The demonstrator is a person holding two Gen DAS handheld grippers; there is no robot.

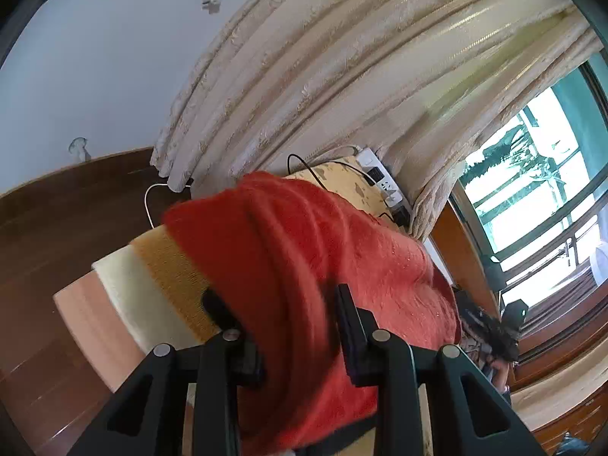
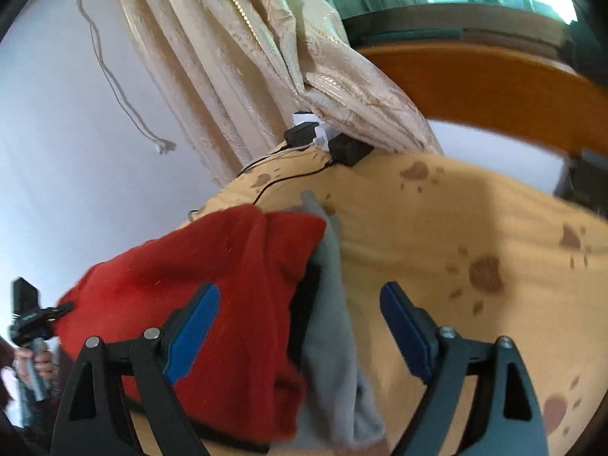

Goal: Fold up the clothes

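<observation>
A fuzzy red sweater [image 1: 304, 250] with mustard and cream bands [image 1: 159, 277] hangs bunched and lifted in the left wrist view. My left gripper [image 1: 275, 292] is shut on a thick fold of it, and the fabric hides part of one finger. The right wrist view shows the red sweater [image 2: 212, 266] lying against a grey garment [image 2: 330, 342] on a yellow sheet. My right gripper [image 2: 300, 288] stands wide open, its blue pads [image 2: 193, 334] on either side of both fabrics. The other gripper, held in a hand [image 2: 34, 361], is at that view's far left.
The yellow sheet [image 2: 475, 220] has brown blotches. A white power strip [image 1: 383, 178] with black chargers [image 2: 342, 150] and cables lies at its far edge under beige curtains [image 1: 342, 76]. A window [image 1: 532, 174] is to the right, and dark wood panelling [image 1: 57, 228] to the left.
</observation>
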